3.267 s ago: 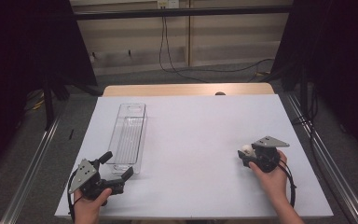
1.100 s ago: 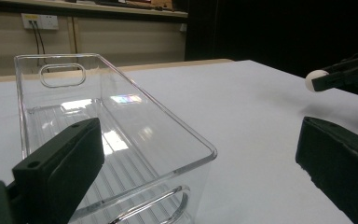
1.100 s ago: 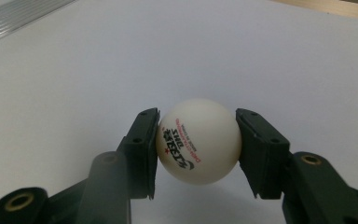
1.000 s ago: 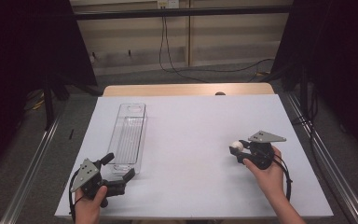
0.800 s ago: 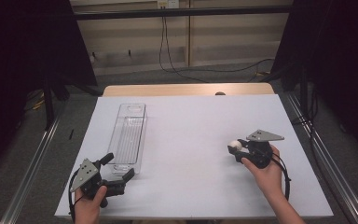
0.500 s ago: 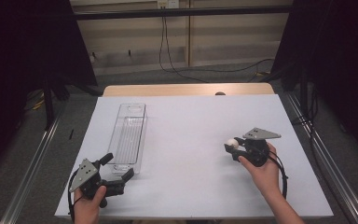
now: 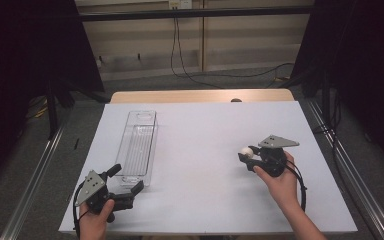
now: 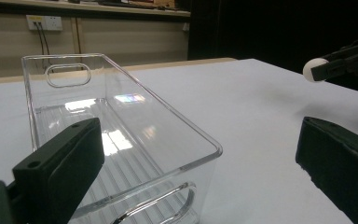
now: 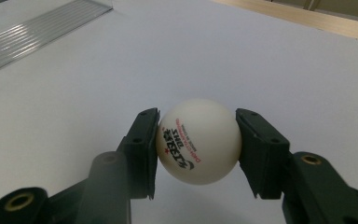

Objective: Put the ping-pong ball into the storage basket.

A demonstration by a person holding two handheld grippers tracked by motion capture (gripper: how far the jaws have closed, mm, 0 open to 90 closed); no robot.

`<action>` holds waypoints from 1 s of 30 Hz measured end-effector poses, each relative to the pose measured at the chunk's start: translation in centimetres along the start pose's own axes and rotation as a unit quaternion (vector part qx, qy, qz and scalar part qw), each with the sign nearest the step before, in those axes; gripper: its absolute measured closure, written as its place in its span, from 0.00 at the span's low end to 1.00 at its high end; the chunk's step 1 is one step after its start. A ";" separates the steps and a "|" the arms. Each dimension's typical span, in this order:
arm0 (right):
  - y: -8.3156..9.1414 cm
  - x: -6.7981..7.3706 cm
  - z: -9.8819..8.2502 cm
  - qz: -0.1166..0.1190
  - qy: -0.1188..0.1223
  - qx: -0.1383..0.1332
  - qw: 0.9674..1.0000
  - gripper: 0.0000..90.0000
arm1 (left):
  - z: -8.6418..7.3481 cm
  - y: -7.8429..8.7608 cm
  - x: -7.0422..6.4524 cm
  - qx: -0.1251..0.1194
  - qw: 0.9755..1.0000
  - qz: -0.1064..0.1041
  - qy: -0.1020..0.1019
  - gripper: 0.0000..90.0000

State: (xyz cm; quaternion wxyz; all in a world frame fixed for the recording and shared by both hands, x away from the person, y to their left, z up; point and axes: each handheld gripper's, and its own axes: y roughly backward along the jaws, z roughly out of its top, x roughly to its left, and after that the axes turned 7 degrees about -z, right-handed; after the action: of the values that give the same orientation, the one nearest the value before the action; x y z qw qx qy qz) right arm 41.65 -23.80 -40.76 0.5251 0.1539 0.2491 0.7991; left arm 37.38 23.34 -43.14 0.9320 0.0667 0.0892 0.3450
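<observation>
One white ping-pong ball [image 9: 198, 141], smooth and round with small printed letters, sits pinched between the two black jaws of the right gripper [image 7: 246, 156], lifted a little above the white table [image 7: 210, 130]. Well apart to its left lies a long clear plastic bin [image 7: 139, 145] with ribbed floor and cut-out handles, holding nothing. Beside the bin's near end, the left gripper [image 7: 128, 181] has its jaws spread wide.

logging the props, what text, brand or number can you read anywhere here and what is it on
"DHS" in black, seen upside down, on the white ball held in the right claw.
Small red and black lines of print and a red star beside it: too small to read.
The clear bin carries no readable text.
</observation>
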 end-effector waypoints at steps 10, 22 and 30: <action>-0.2 0.4 0.7 0.007 0.002 -0.003 1.000 0.57 | 0.0 0.1 -0.2 -0.005 1.000 0.007 -0.002 0.01; -0.6 0.7 0.9 0.010 0.008 -0.002 1.000 0.57 | 0.0 0.1 0.0 -0.003 1.000 0.008 -0.014 0.01; -0.9 1.1 1.5 0.013 0.014 0.002 1.000 0.57 | 0.0 0.1 0.0 -0.001 1.000 0.003 -0.012 0.01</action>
State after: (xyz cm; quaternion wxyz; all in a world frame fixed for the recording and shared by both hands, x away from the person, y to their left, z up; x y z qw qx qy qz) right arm 42.65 -22.13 -40.03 0.5111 0.1471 0.2561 0.8072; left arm 37.32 23.44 -43.15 0.9321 0.0703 0.0777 0.3467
